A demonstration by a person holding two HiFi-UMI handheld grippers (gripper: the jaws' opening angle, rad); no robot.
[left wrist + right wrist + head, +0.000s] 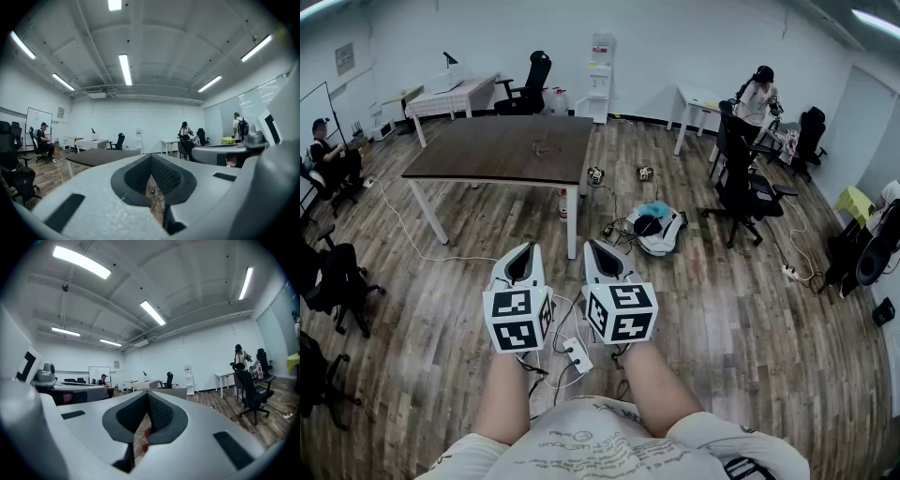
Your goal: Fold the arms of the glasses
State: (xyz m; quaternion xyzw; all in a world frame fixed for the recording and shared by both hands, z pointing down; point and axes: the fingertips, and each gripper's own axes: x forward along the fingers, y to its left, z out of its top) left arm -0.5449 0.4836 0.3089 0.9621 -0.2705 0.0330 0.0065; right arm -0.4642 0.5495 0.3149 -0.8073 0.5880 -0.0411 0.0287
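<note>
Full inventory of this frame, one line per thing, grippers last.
dark table: 1, dark brown top with white legs, middle of the room ahead
glasses: 1, thin dark outline, too small to be sure, on the dark table
covered table: 1, white cloth, back left
white desk: 1, back right
water dispenser: 1, white, back wall
office chairs: several, black, back wall, left edge, right side
people: at least 2, one standing back right, one seated far left
bag: 1, white and black, floor right of the dark table
power strip: 1, white, floor below the grippers
left gripper: white, shut, empty
right gripper: white, shut, empty
</note>
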